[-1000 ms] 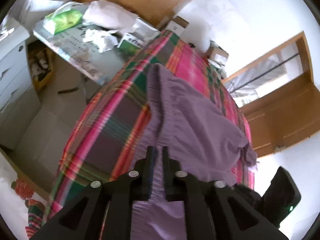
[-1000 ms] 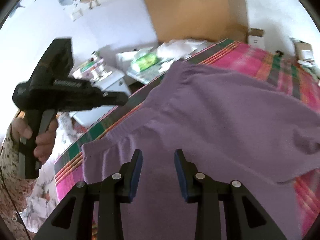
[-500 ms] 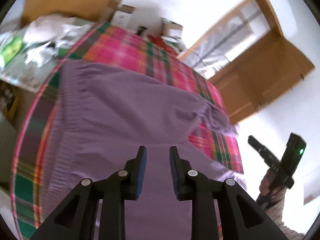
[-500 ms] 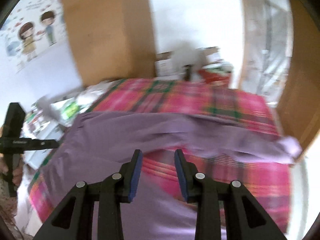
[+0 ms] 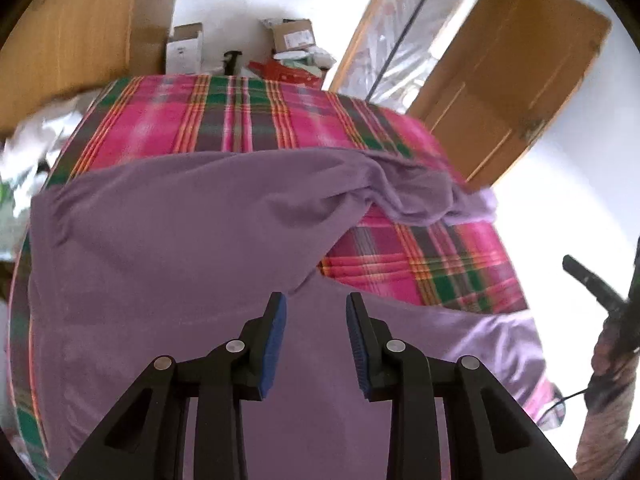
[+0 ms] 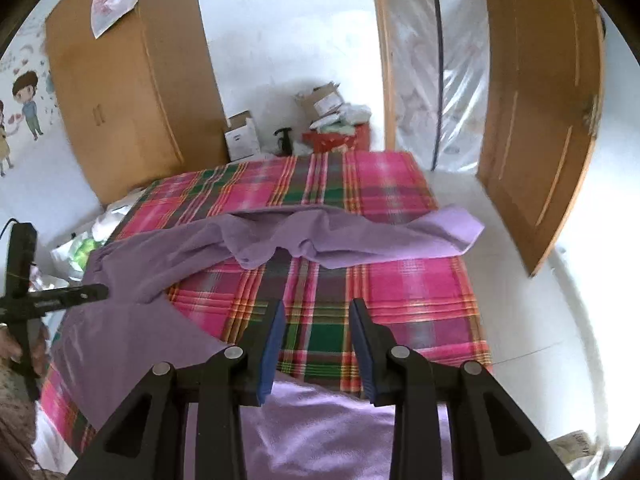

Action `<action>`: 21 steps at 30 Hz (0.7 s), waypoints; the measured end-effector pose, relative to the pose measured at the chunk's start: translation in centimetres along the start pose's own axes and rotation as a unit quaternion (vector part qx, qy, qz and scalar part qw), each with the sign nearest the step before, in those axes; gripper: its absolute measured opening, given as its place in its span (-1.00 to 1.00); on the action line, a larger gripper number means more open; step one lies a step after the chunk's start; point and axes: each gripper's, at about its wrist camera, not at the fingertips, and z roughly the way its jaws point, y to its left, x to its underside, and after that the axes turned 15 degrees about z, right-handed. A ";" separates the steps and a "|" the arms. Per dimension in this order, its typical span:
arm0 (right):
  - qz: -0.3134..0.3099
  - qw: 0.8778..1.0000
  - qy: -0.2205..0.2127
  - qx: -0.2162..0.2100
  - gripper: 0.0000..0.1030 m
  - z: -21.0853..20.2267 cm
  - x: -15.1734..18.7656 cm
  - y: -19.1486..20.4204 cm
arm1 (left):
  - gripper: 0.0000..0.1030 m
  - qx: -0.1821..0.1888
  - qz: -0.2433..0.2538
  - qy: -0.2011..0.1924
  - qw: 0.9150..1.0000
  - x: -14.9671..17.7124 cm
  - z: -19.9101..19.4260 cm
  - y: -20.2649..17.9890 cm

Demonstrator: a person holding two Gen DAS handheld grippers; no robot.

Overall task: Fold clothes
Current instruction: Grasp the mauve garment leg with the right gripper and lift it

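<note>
Both grippers' fingers gape empty over the purple trousers [image 5: 168, 248]; only the right view shows the wall cartoon [image 6: 24, 104].

I see purple pants [image 5: 168, 248]: soft matt knit cloth, lightly creased, gathered at waistband. Bedspread [image 6: 384, 184] under them is woven plaid cloth, matt, w/ stitched quilt lines. My left gripper [image 5: 314, 308] and right gripper [image 6: 316, 316]: matt black plastic arms, dull silver metal rivets, blue rubbery-looking pads. Wardrobe [image 6: 120, 80] & door [image 6: 532, 112] look like smooth wood veneer, satin finish. Doorway behind has glossy clear plastic sheeting [image 6: 460, 80]. Boxes [image 5: 292, 34] are plain cardboard.
</note>
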 end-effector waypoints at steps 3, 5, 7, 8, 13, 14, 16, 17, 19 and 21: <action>0.022 0.999 0.024 0.013 -0.34 3.1 -0.3 -1.4 | -0.38 -0.008 0.008 0.019 1.000 -1.0 2.4 -0.5; 0.053 0.997 0.047 0.012 -0.34 5.5 -0.4 -2.6 | -0.38 -0.018 0.028 0.033 0.999 -1.7 4.4 -0.9; 0.065 0.996 0.055 0.016 -0.34 7.5 -0.7 -3.3 | -0.38 -0.044 0.044 0.049 0.997 -2.3 6.3 -1.0; 0.069 0.996 0.057 0.015 -0.34 8.5 -0.9 -3.5 | -0.38 -0.056 0.049 0.052 0.996 -2.6 6.9 -1.0; 0.098 0.993 0.064 0.013 -0.34 13.0 -2.3 -4.2 | -0.38 -0.088 0.078 0.078 0.990 -3.3 9.7 -1.1; 0.108 0.992 0.066 0.011 -0.34 13.8 -2.7 -4.3 | -0.38 -0.092 0.080 0.078 0.989 -3.4 9.8 -1.1; 0.124 0.990 0.070 0.006 -0.34 15.3 -3.3 -4.5 | -0.38 -0.095 0.082 0.077 0.989 -3.7 10.1 -1.0; 0.128 0.990 0.068 0.002 -0.34 15.7 -3.5 -4.5 | -0.38 -0.093 0.082 0.077 0.989 -3.9 10.2 -0.8; 0.137 0.988 0.073 0.012 -0.27 16.8 -3.9 -4.5 | -0.38 -0.094 0.086 0.076 0.989 -4.1 10.4 -0.9; 0.142 0.987 0.076 0.014 -0.23 17.6 -4.1 -4.5 | -0.38 -0.096 0.093 0.075 0.988 -4.1 10.6 -1.2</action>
